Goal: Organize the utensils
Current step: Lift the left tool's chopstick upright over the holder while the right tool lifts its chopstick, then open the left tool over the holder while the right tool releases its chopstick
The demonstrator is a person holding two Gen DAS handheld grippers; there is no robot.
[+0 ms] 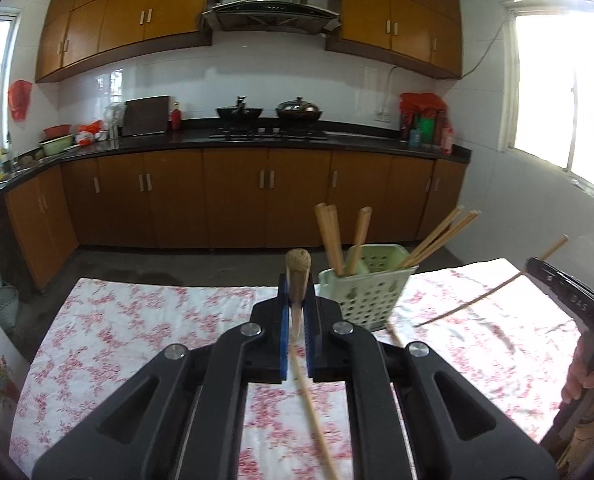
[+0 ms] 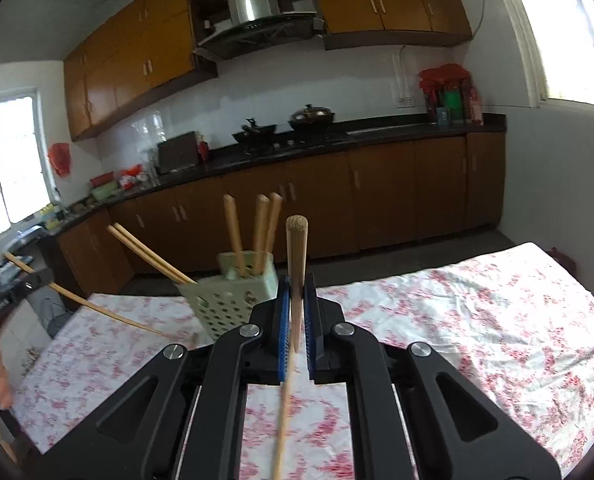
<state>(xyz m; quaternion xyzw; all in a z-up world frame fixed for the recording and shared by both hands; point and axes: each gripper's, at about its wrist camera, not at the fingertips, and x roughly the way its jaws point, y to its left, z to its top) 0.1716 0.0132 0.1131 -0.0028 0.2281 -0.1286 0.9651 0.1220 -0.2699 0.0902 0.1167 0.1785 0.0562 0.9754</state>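
I count two grippers: my left gripper (image 1: 297, 316) pinches one chopstick (image 1: 298, 280), and my right gripper (image 2: 296, 320) pinches one chopstick (image 2: 296, 264) too. One green perforated holder (image 1: 371, 284) stands on the one floral tablecloth (image 1: 137, 320). Inside it I count three thick wooden handles (image 1: 331, 236) standing together and, in the other part, a leaning bundle of thin chopsticks (image 1: 441, 236), at least two, though I cannot separate them surely. On the stove I see two woks (image 1: 297, 112).
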